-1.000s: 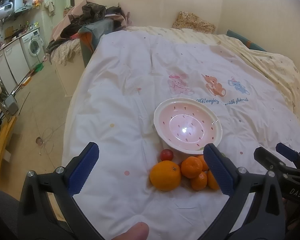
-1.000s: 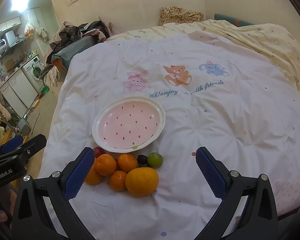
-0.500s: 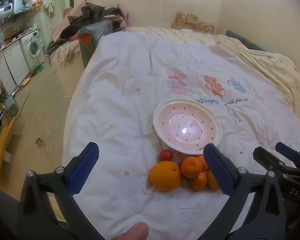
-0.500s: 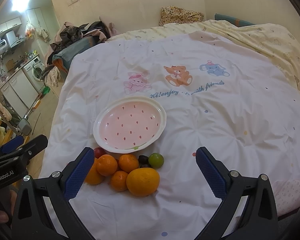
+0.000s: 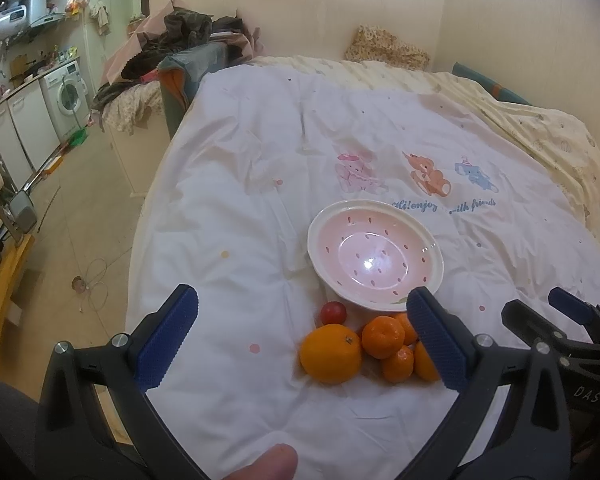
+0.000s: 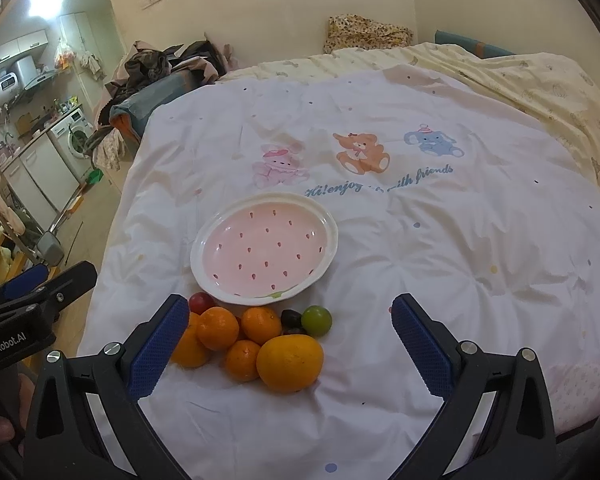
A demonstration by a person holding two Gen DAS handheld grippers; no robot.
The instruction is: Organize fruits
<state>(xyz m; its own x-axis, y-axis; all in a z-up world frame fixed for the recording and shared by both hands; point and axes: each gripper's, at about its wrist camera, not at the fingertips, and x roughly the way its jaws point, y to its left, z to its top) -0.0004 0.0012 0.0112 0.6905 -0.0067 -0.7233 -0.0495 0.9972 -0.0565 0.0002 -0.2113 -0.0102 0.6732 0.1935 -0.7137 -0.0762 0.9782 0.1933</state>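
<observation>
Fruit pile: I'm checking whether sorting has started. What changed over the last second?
Almost nothing. Only the views drift slightly: no fruit was gripped or released. The left gripper and right gripper are open above the pile as before. The oranges, green fruit and red fruit lie where they were beside the empty bowl.

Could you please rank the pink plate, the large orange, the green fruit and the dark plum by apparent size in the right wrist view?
1. pink plate
2. large orange, though nearest the camera
3. green fruit
4. dark plum, partly hidden
</observation>
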